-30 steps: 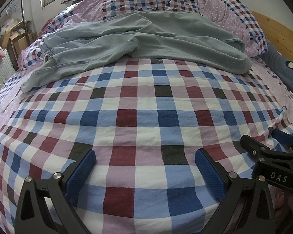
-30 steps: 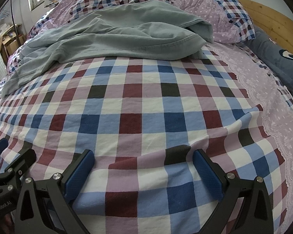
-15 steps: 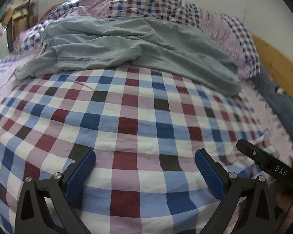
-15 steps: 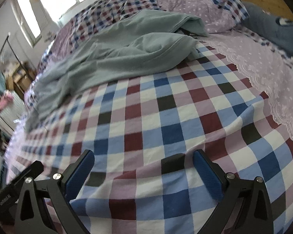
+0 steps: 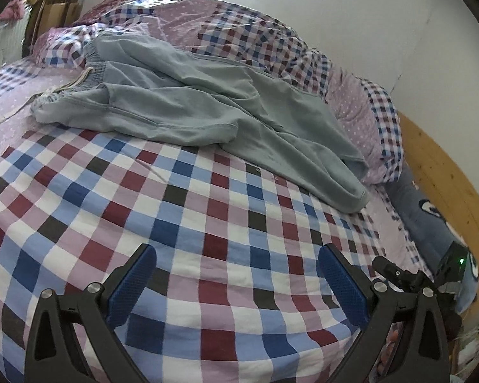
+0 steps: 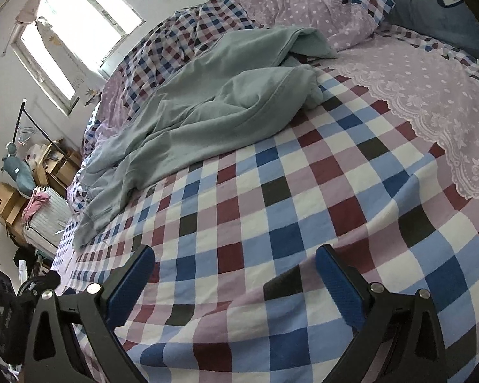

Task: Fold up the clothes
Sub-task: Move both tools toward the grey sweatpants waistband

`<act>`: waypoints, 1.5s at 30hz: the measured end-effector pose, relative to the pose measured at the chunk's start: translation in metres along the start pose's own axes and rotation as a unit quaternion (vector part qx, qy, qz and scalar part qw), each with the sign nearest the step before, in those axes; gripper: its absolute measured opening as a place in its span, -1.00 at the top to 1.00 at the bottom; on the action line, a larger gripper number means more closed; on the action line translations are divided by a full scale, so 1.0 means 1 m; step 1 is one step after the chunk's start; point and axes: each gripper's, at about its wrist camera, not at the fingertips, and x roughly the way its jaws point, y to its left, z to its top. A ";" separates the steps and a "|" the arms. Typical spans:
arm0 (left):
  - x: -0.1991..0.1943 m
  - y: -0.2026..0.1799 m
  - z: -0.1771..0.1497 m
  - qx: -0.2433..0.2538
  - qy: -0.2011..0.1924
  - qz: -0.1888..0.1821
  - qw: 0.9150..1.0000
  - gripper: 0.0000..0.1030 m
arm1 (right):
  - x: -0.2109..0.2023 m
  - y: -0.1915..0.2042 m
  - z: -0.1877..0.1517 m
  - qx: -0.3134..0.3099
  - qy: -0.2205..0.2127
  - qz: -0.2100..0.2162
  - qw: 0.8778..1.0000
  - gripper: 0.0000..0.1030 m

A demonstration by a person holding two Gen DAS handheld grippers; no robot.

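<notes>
Overall, one pair of pale grey-green cotton trousers (image 5: 182, 105) lies crumpled and unfolded across the far half of the bed, its gathered elastic waistband (image 5: 94, 70) toward the left, one leg end (image 5: 351, 194) trailing right. Nothing lies between the tongs and the garment except bare checked red, blue and white bedsheet (image 5: 207, 223). The left gripper (image 5: 238, 282) hangs over the near sheet, blue-padded fingers spread wide, gripping nothing. The right gripper (image 6: 234, 279) matches: spread wide, nothing held, well apart from the trousers (image 6: 214, 108). Behind the garment sits a bunched checked-and-dotted lilac quilt (image 5: 239, 35). One dark blue cushion (image 5: 431, 217) rests against the wooden headboard (image 5: 447, 172). Room: one bright window (image 6: 76, 35), white walls, stacked brown cardboard boxes (image 6: 6, 204), possibly a pale suitcase (image 6: 48, 220) beside them.
</notes>
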 end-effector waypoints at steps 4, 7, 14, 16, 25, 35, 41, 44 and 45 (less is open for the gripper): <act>-0.004 0.015 0.003 -0.028 -0.004 -0.002 1.000 -1.00 | 0.003 0.007 -0.005 -0.008 0.001 0.010 1.000 -0.87; -0.007 0.027 0.005 -0.049 -0.006 -0.003 0.999 -1.00 | 0.009 0.018 -0.010 -0.023 0.010 0.015 1.000 -0.77; -0.018 0.052 0.013 -0.080 -0.017 -0.008 0.997 -1.00 | 0.019 0.067 -0.026 -0.126 0.016 0.001 0.992 -0.69; -0.021 0.060 0.017 -0.089 -0.020 -0.007 0.996 -1.00 | 0.020 0.088 -0.035 -0.178 0.013 0.001 0.984 -0.69; -0.036 0.114 0.034 -0.164 -0.034 -0.010 0.986 -1.00 | 0.044 0.168 -0.058 -0.303 0.016 0.003 0.953 -0.66; -0.058 0.167 0.047 -0.232 -0.065 -0.007 0.970 -1.00 | 0.101 0.273 -0.049 -0.419 0.011 0.034 0.907 -0.53; -0.065 0.192 0.051 -0.266 -0.076 -0.010 0.961 -1.00 | 0.144 0.330 -0.049 -0.479 0.015 0.048 0.876 -0.40; -0.070 0.204 0.051 -0.282 -0.085 -0.010 0.956 -1.00 | 0.166 0.355 -0.053 -0.506 0.019 0.051 0.861 -0.31; -0.072 0.208 0.052 -0.287 -0.088 -0.009 0.954 -1.00 | 0.172 0.363 -0.055 -0.516 0.021 0.052 0.855 -0.30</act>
